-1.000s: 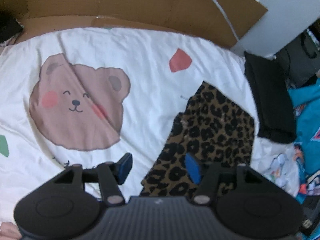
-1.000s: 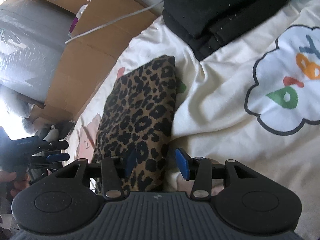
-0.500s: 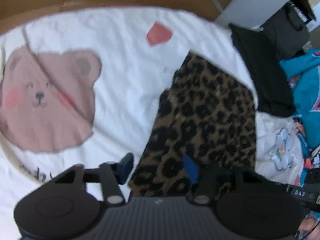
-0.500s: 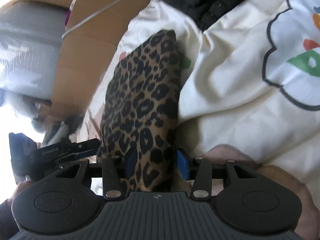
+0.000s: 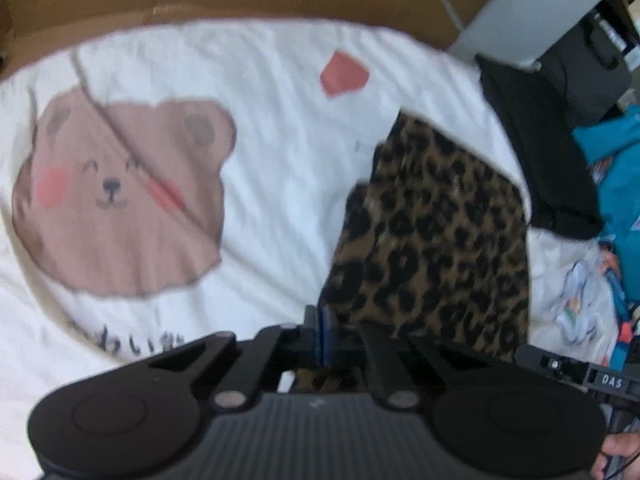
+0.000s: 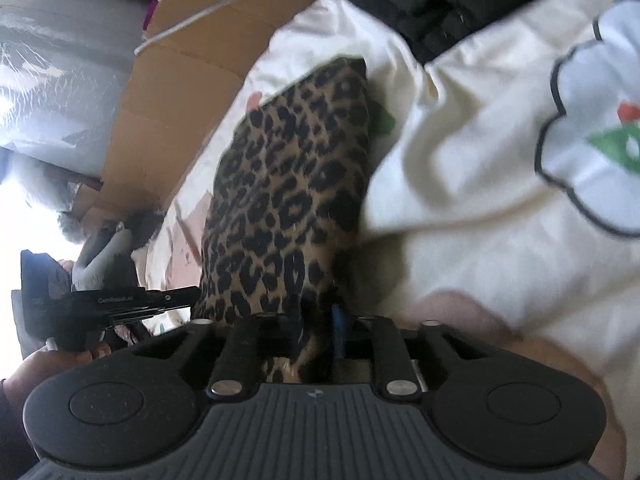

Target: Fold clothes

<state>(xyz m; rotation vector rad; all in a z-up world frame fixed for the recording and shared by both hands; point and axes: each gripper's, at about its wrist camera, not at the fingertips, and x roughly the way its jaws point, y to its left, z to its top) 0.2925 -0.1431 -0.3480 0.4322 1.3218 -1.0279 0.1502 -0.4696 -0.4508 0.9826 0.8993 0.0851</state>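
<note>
In the left wrist view the left gripper [image 5: 322, 336], at bottom centre, has its jaws pressed together at the near left corner of the leopard-print garment [image 5: 432, 240]. The garment lies folded on the bear-print bedsheet [image 5: 260, 120], its long axis running from bottom centre toward the upper right. In the right wrist view the right gripper [image 6: 316, 334] pinches the garment's near edge.

Left gripper [image 5: 323, 334] pointing steeply down, blue pads pressing together at 12 o'clock of its body. Right gripper [image 6: 316, 330] tilting down, jaws partly apart, gripping cloth. In the right wrist view, a hand [image 6: 38, 372] at 8 o'clock holding the left tool.
</note>
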